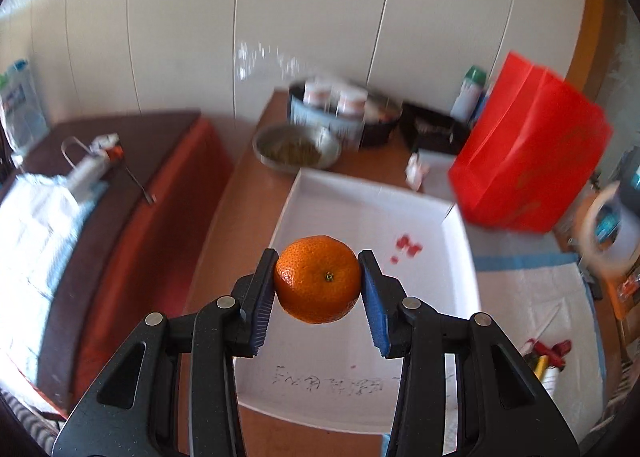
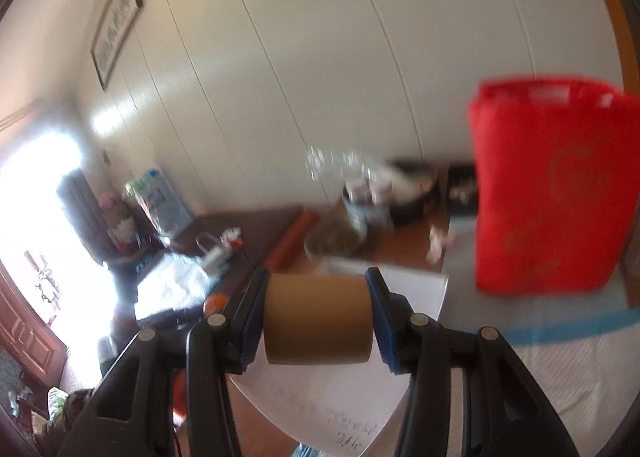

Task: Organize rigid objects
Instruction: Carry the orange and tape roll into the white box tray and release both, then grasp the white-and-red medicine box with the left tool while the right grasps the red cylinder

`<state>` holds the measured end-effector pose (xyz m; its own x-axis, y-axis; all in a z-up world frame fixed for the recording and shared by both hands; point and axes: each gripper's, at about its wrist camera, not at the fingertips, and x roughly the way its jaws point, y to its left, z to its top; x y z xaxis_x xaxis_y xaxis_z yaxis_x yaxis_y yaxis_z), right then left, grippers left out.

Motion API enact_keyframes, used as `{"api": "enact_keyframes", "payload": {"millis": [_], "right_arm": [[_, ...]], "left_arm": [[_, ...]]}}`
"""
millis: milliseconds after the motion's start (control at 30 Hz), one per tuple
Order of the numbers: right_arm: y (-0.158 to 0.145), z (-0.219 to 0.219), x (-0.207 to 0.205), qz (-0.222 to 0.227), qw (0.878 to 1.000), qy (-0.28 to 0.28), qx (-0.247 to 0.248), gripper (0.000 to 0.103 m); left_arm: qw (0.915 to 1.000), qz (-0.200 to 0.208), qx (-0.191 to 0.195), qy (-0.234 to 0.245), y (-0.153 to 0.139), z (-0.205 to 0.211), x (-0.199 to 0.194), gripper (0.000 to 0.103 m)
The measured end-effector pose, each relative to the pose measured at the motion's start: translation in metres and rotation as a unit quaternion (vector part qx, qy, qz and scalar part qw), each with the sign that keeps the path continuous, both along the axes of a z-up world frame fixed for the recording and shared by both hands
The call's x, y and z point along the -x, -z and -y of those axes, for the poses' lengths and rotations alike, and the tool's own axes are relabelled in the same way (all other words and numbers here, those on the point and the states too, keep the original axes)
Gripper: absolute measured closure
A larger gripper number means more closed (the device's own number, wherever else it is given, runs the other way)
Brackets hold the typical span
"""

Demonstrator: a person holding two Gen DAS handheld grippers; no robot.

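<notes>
Orange mandarin (image 1: 317, 279) between left fingers (image 1: 261, 297); brown tape roll (image 2: 318, 319) between right fingers (image 2: 380, 317)

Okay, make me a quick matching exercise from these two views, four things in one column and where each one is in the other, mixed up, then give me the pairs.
Things:
1. orange
2. brown tape roll
3. red bag
4. metal bowl

Places:
A. standing on the table to the right of the white tray
B. clamped in the right tongs
C. on the table beyond the tray's far edge
D. clamped in the left tongs

Pairs: 1-D, 2-B, 3-A, 4-C
</notes>
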<state>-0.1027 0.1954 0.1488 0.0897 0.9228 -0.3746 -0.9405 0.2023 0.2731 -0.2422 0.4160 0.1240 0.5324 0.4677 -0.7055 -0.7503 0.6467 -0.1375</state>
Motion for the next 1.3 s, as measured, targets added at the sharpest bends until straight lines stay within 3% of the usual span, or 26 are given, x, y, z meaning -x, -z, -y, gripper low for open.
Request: {"api": "enact_keyframes", "payload": {"millis": [167, 267, 367, 567, 600, 700, 733, 767, 800, 833, 900, 933, 1067, 1300], "right_arm": [[0.076, -0.056, 0.007, -0.038, 0.995, -0.006, 0.097, 0.055], [0.108, -0.077, 0.005, -0.053, 0.99, -0.01, 0.134, 0.055], [0.121, -0.088, 0.005, -0.044, 0.987, -0.009, 0.155, 0.055], [0.131, -0.091, 0.004, -0.014, 0.985, 0.001, 0.169, 0.055], [0.133, -0.091, 0.005, -0.015, 0.985, 0.003, 0.171, 0.055], [0.14, -0.096, 0.003, -0.015, 0.985, 0.004, 0.174, 0.055], [0.142, -0.098, 0.003, -0.014, 0.985, 0.006, 0.174, 0.055], [0.14, -0.093, 0.003, -0.011, 0.986, 0.009, 0.165, 0.054], [0.138, -0.092, 0.003, -0.007, 0.987, 0.012, 0.16, 0.045], [0.135, -0.088, 0.004, -0.002, 0.988, 0.017, 0.153, 0.023], [0.125, -0.075, 0.004, 0.006, 0.992, 0.026, 0.126, 0.003], [0.122, -0.072, 0.003, 0.01, 0.992, 0.03, 0.119, 0.0], [0.104, -0.046, 0.008, 0.042, 0.993, 0.055, 0.094, 0.0], [0.075, 0.001, 0.003, 0.04, 0.995, 0.085, 0.036, 0.0]], "left_arm": [[0.9982, -0.02, 0.057, -0.005, 0.053, -0.016, -0.015, 0.063], [0.9972, -0.029, 0.067, -0.016, 0.069, -0.024, -0.013, 0.063], [0.9969, -0.043, 0.06, -0.027, 0.076, -0.03, -0.014, 0.063], [0.9975, -0.044, 0.049, -0.026, 0.08, -0.031, -0.025, 0.061], [0.9976, -0.041, 0.049, -0.025, 0.081, -0.03, -0.028, 0.056], [0.9981, -0.037, 0.041, -0.027, 0.081, -0.025, -0.033, 0.017], [0.9984, -0.034, 0.035, -0.029, 0.08, -0.024, -0.033, 0.012], [0.9985, -0.033, 0.028, -0.033, 0.078, -0.022, -0.033, 0.011], [0.9984, -0.035, 0.022, -0.04, 0.075, -0.021, -0.032, 0.011], [0.9984, -0.032, 0.019, -0.042, 0.072, -0.019, -0.031, 0.011], [0.9987, -0.017, 0.013, -0.045, 0.063, -0.015, -0.026, 0.011], [0.9988, -0.013, 0.011, -0.047, 0.06, -0.013, -0.025, 0.011], [0.9985, 0.009, -0.012, -0.053, 0.039, 0.001, -0.017, 0.011], [0.9977, 0.032, -0.041, -0.044, 0.005, 0.034, -0.012, 0.011]]}}
